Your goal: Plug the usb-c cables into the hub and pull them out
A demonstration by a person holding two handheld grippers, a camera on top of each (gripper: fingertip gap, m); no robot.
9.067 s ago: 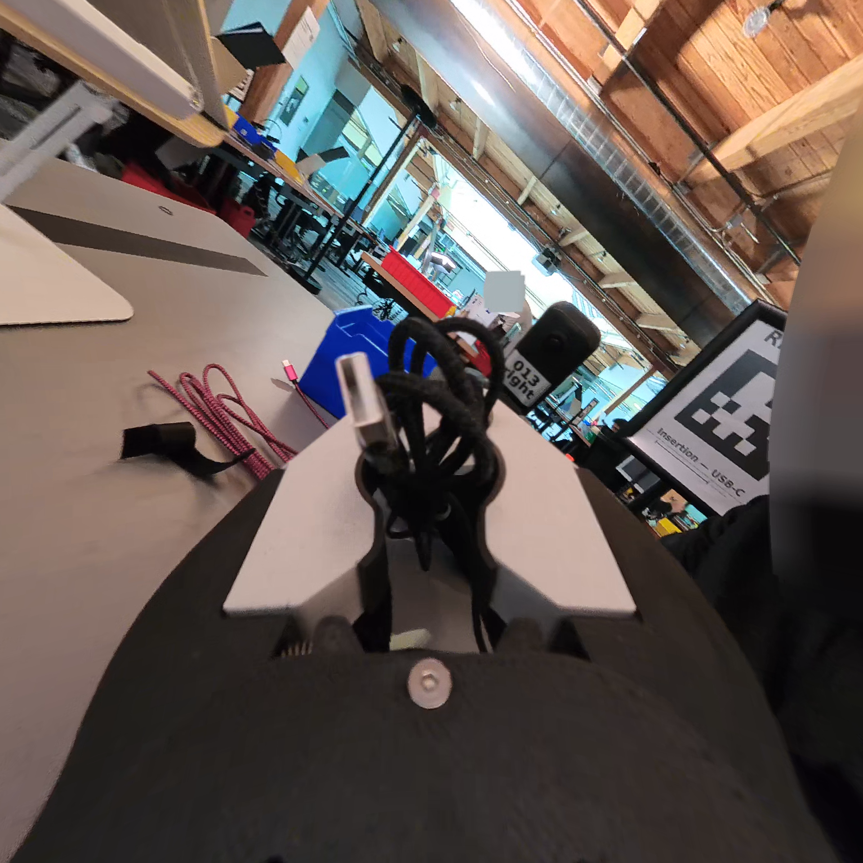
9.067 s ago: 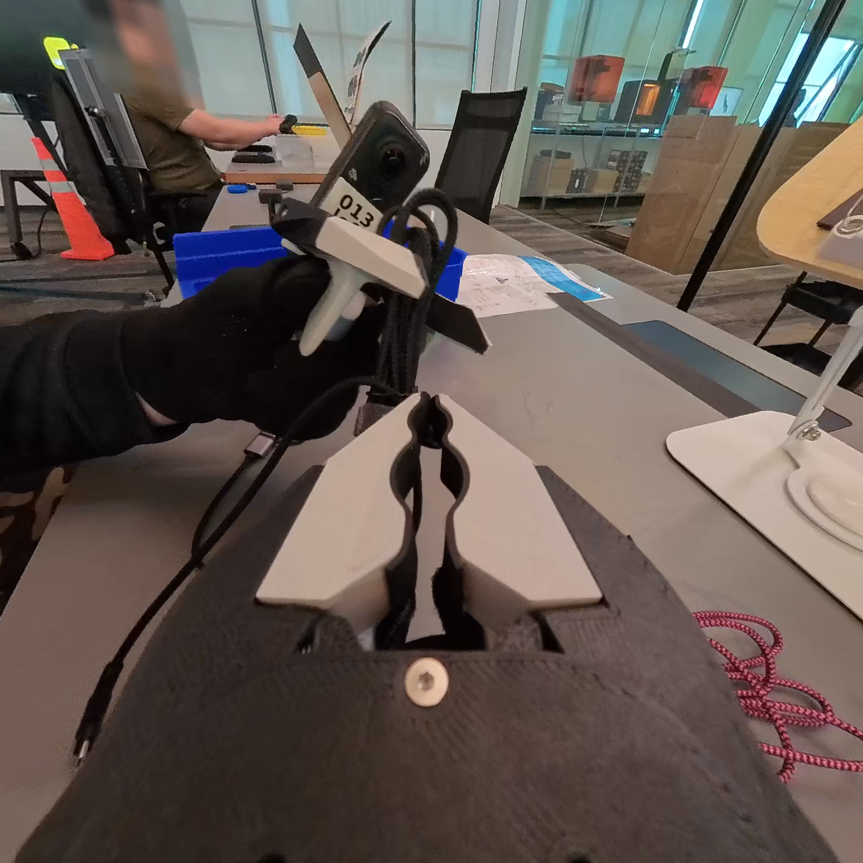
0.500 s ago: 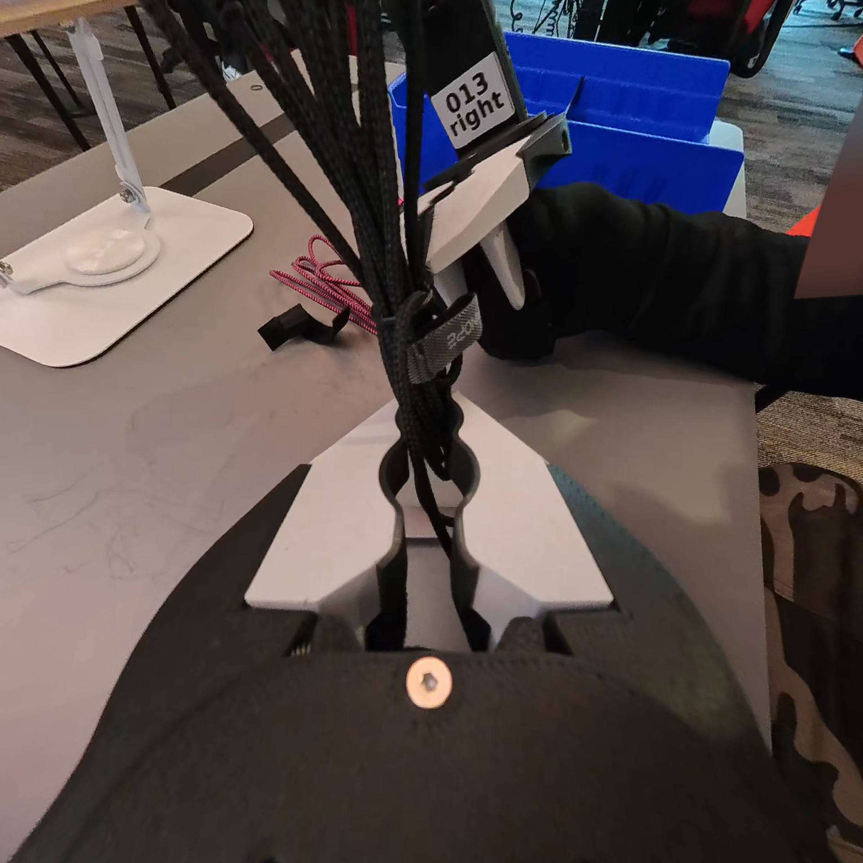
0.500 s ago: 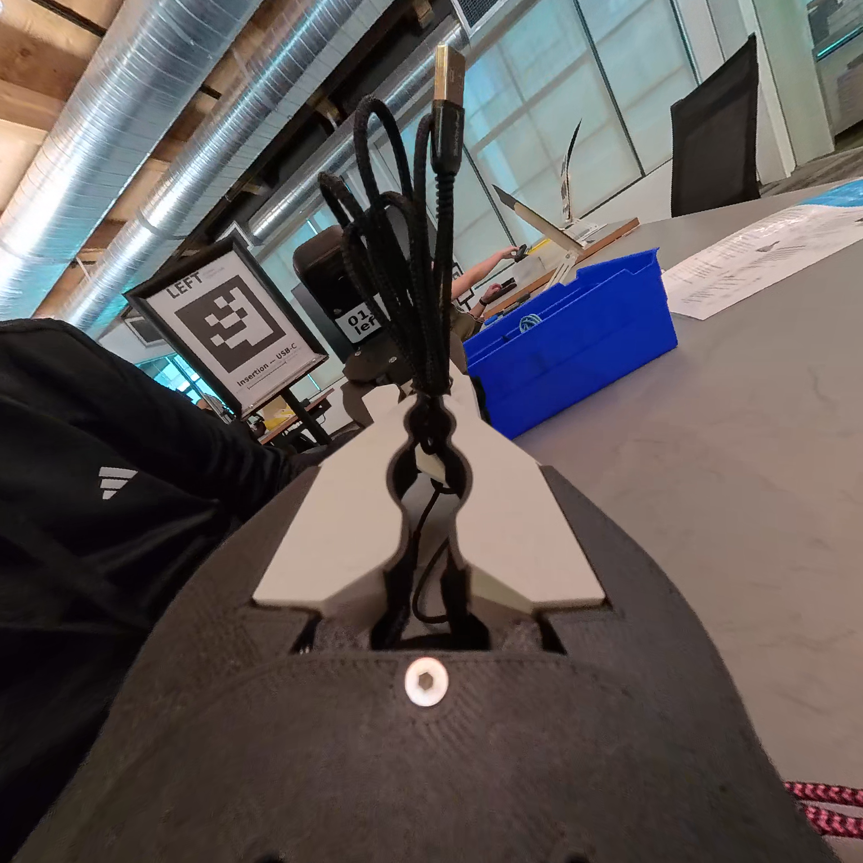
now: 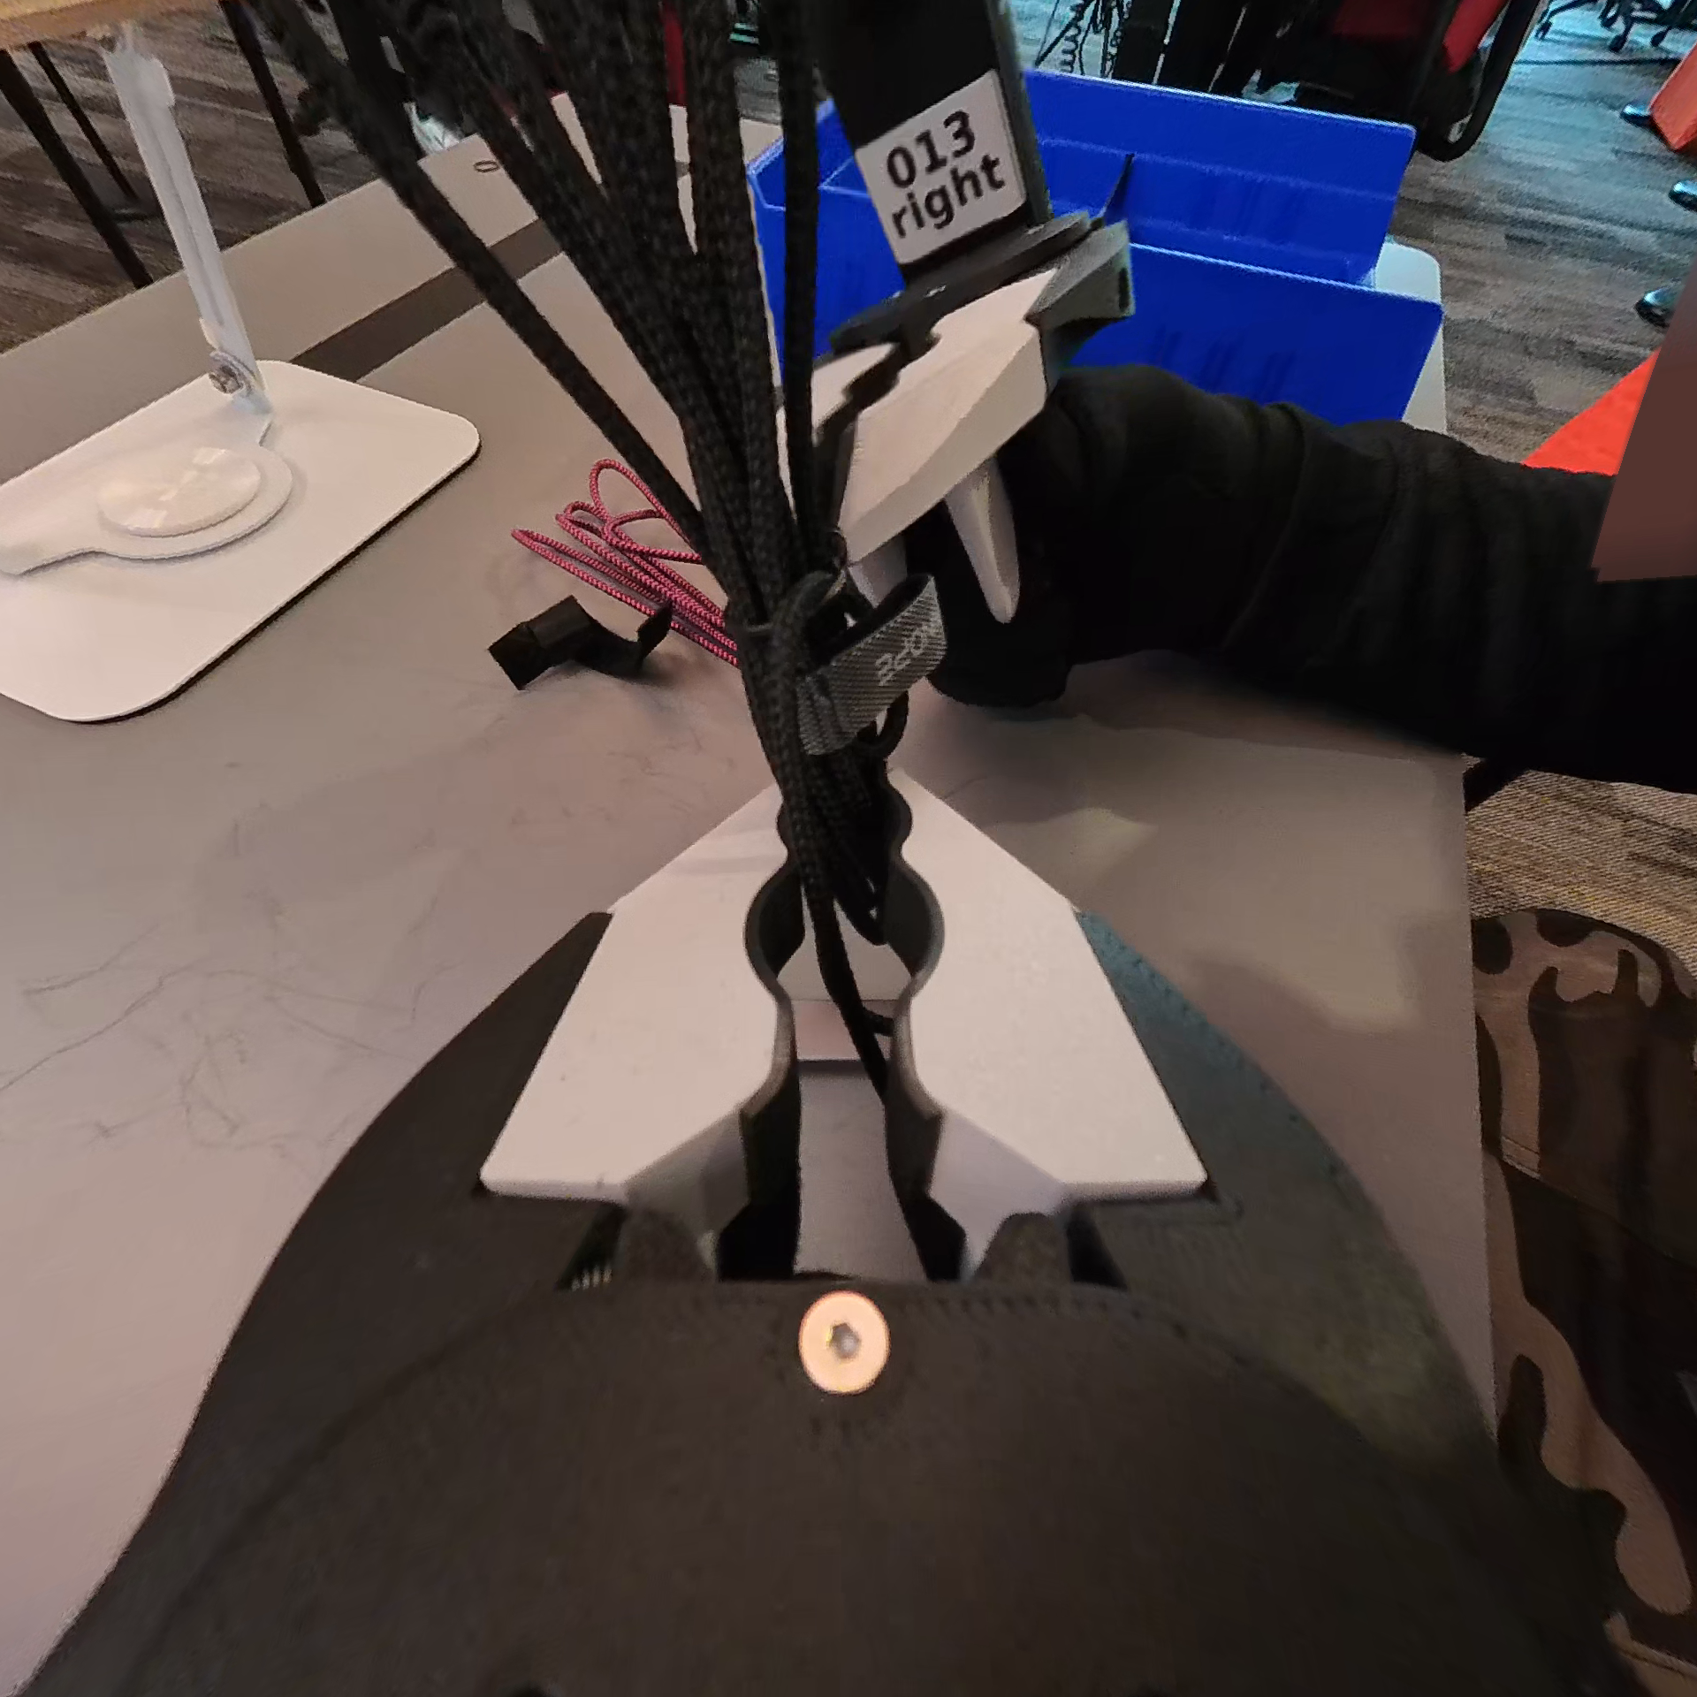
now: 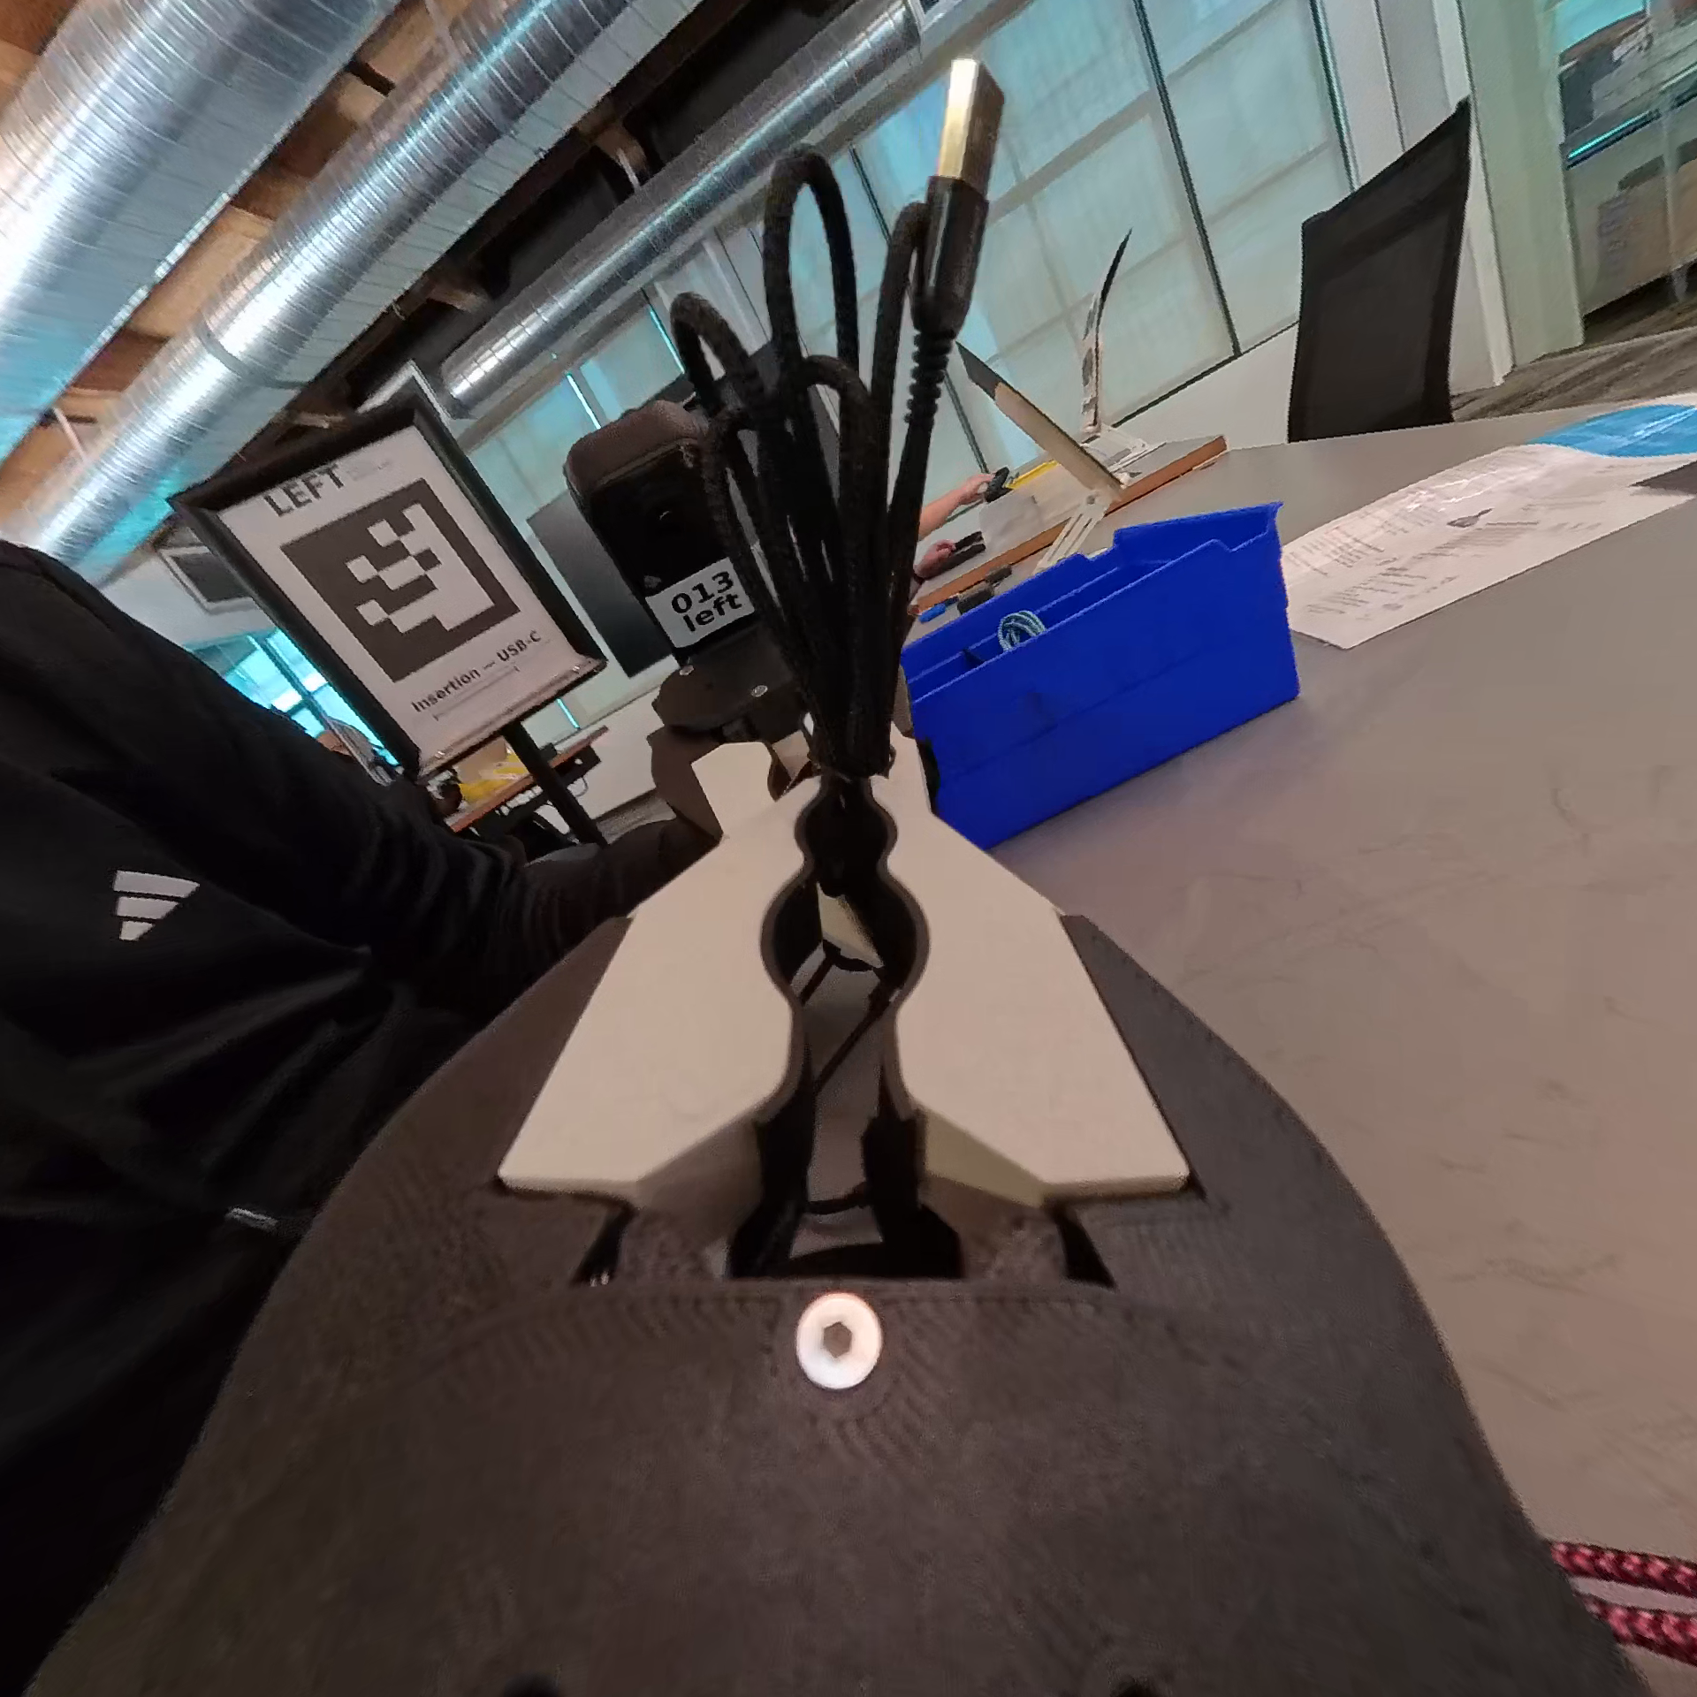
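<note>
A black braided cable bundle (image 5: 735, 413) tied with a grey velcro strap (image 5: 872, 661) hangs between both grippers above the grey table (image 5: 275, 918). My left gripper (image 5: 840, 808) is shut on the bundle just below the strap. The right gripper (image 5: 831, 560), held by a black-gloved hand, pinches the bundle right above the strap. In the right wrist view my right gripper (image 6: 845, 799) is shut on the same bundle (image 6: 826, 551); its loops and a metal plug (image 6: 969, 119) stick upward. The left gripper (image 6: 716, 716) sits just behind. No hub is in view.
A pink braided cable (image 5: 624, 560) and a loose black strap (image 5: 560, 643) lie on the table. A white stand base (image 5: 184, 551) is at the left and a blue bin (image 5: 1240, 275) is behind. The table edge (image 5: 1460, 1010) is at the right. A framed marker sign (image 6: 395, 578) and a paper sheet (image 6: 1469, 523) show. The grippers' ends are close to 5 centimeters from one another.
Since nine seconds ago the left view has tipped down toward the table and the right view up, and the right gripper now clamps the bundle. Over the last half second almost nothing moved.
</note>
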